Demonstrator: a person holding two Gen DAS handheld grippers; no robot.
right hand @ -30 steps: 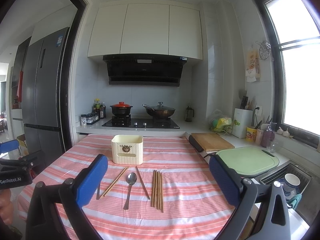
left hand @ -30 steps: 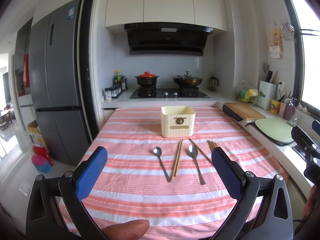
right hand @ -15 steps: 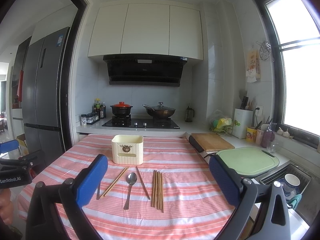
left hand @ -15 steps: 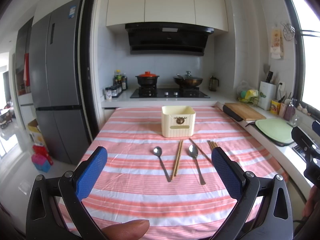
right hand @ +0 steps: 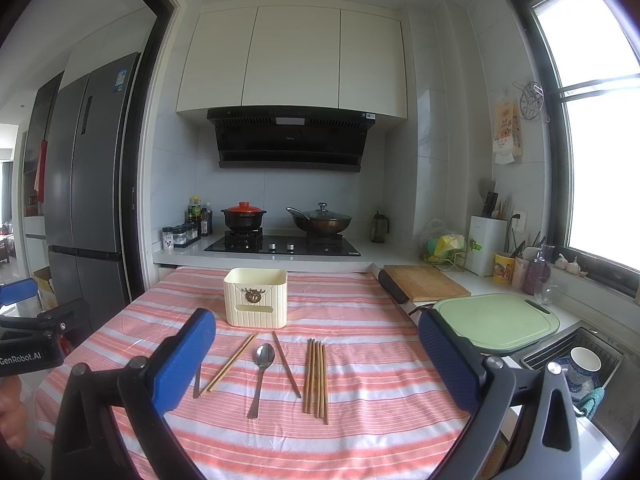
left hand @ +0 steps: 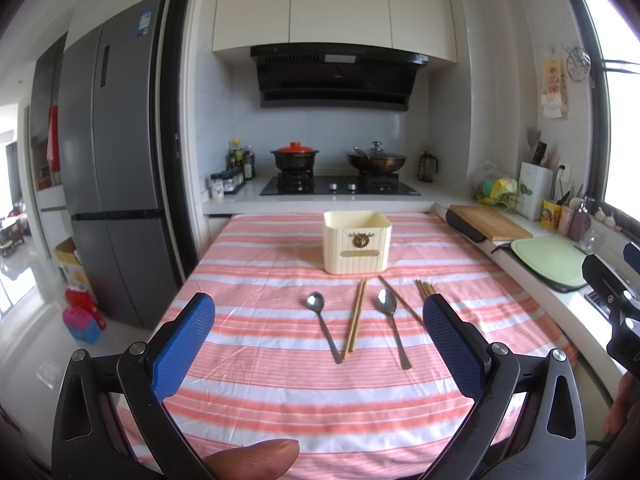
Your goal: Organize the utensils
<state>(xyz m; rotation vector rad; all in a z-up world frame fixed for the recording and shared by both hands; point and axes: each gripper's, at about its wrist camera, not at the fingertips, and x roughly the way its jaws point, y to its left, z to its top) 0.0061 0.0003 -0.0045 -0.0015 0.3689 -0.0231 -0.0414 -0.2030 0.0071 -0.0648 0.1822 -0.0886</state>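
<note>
The left claw (left hand: 318, 344) hangs above the near edge of the bench (left hand: 256, 400), its blue fingers spread wide apart with nothing between them. The right claw (right hand: 316, 364) is likewise spread wide and empty, held above the same near edge.

On the striped cloth, ahead of both claws, the utensils lie in a loose row. Seen from the left claw, from left to right: a metal spoon (left hand: 323, 326), a pair of wooden chopsticks (left hand: 356, 314), a second spoon (left hand: 392, 326), and a single dark chopstick (left hand: 396, 296) slanting beside it. A bundle of wooden chopsticks (right hand: 316, 376) lies furthest right, partly hidden behind the left claw's right finger, clear in the right wrist view. Neither claw touches any utensil.

Just beyond the row stands a cream utensil holder (left hand: 357, 242), upright, its open top showing nothing inside from here.
</note>
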